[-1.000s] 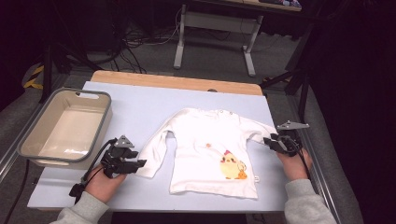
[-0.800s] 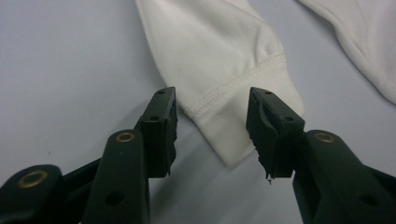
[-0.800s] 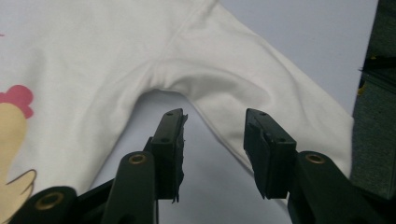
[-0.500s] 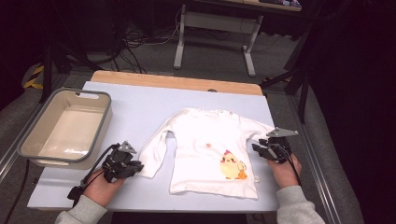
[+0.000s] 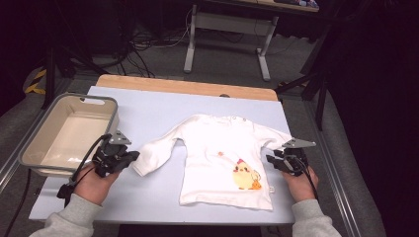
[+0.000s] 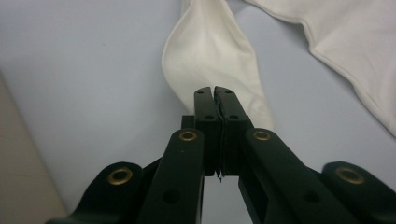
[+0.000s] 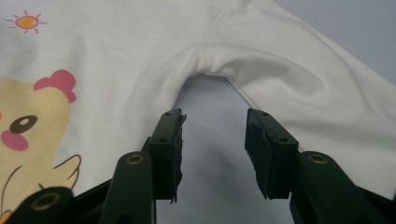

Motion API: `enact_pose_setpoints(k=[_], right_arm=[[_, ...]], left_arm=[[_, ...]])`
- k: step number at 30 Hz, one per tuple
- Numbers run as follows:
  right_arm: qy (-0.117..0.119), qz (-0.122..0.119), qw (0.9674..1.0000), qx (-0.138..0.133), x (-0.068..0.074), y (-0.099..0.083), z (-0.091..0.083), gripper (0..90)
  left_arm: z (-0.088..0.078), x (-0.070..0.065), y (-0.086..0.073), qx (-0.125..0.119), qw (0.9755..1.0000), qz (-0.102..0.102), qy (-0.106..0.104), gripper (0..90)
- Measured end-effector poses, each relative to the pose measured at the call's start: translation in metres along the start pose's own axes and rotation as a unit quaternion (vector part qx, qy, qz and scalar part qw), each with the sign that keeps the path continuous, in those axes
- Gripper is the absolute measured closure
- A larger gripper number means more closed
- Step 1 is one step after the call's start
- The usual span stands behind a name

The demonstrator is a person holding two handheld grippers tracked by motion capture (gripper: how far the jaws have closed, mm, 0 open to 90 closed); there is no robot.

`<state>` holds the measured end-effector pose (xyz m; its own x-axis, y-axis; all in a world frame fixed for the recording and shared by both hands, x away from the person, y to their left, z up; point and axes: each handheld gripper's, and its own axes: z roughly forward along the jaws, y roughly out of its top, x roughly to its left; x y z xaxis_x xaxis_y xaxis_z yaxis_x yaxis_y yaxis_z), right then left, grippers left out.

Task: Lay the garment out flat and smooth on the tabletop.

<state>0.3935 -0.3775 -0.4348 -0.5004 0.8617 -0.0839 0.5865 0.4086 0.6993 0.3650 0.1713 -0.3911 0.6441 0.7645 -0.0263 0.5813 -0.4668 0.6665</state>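
We start left of the white shirt, where a grey tub sits at the desk edge. Just beside the shirt's left sleeve cuff, our left tongs have just snapped closed, clamped tight on the cuff's edge. The shirt itself lies flat mid-desk, chick print facing up. On the shirt's right side, our right tongs stand partly apart, gripping nothing, bare desk between them, aimed at the armpit between body and right sleeve.
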Motion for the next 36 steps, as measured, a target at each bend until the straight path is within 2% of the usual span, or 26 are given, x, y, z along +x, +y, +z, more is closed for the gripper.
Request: enact_pose_setpoints(k=[4,7,9,10,12,14,16,18,21,25,26,27,29,31,32,33,36], right_arm=[[0.002,-0.002,1.0,-0.001,0.001,0.001,0.0,57.0],[0.003,-0.004,1.0,-0.004,0.003,0.001,-0.001,56.9],[0.005,-0.005,1.0,-0.006,0.003,0.002,-0.001,56.6],[0.005,-0.005,1.0,-0.007,0.004,0.002,-0.001,56.3],[0.007,-0.004,0.9999,-0.009,0.005,0.002,-0.002,54.9],[0.009,-0.005,0.9999,-0.01,0.005,0.002,-0.002,54.0],[0.01,-0.005,0.9999,-0.01,0.006,0.002,-0.003,53.4],[0.012,-0.005,0.9998,-0.012,0.006,0.001,-0.004,53.1],[0.016,-0.005,0.9998,-0.012,0.007,0.0,-0.007,52.4],[0.023,-0.007,0.9996,-0.013,0.011,-0.003,-0.014,52.4],[0.026,-0.01,0.9995,-0.014,0.013,-0.005,-0.017,52.4],[0.026,-0.01,0.9995,-0.014,0.013,-0.005,-0.017,52.4],[0.028,-0.013,0.9994,-0.015,0.015,-0.007,-0.021,52.4],[0.033,-0.014,0.9992,-0.017,0.018,-0.009,-0.026,52.4],[0.039,-0.02,0.9989,-0.018,0.021,-0.011,-0.03,52.4],[0.039,-0.02,0.9989,-0.018,0.021,-0.011,-0.03,52.4],[0.046,-0.026,0.9985,-0.015,0.025,-0.016,-0.034,52.4]], left_arm=[[-0.008,0.014,0.006,-0.005,0.9997,-0.005,0.025,88.8],[-0.009,0.031,0.011,0.002,0.9982,-0.017,0.057,88.8],[-0.008,0.043,0.012,0.008,0.9954,-0.037,0.088,88.0],[-0.007,0.049,0.013,0.007,0.9926,-0.05,0.111,87.5],[-0.006,0.056,0.013,0.003,0.9905,-0.066,0.12,72.3],[-0.005,0.055,0.012,-0.009,0.9911,-0.07,0.113,64.7],[-0.004,0.049,0.011,-0.017,0.9928,-0.062,0.101,61.7],[-0.002,0.042,0.01,-0.025,0.9947,-0.056,0.083,58.9],[0.003,0.028,0.009,-0.036,0.9971,-0.051,0.044,56.4],[0.012,0.008,0.01,-0.04,0.9987,-0.031,0.002,52.7],[0.017,-0.002,0.01,-0.04,0.9986,-0.024,-0.025,51.6],[0.017,-0.002,0.01,-0.04,0.9986,-0.024,-0.025,51.5],[0.023,-0.015,0.01,-0.037,0.9978,-0.012,-0.053,51.2],[0.027,-0.025,0.01,-0.034,0.9971,0.0,-0.069,50.8],[0.032,-0.035,0.011,-0.031,0.9959,0.016,-0.084,50.8],[0.032,-0.035,0.011,-0.031,0.9959,0.016,-0.084,50.8],[0.038,-0.045,0.013,-0.022,0.9938,0.04,-0.101,50.8]])
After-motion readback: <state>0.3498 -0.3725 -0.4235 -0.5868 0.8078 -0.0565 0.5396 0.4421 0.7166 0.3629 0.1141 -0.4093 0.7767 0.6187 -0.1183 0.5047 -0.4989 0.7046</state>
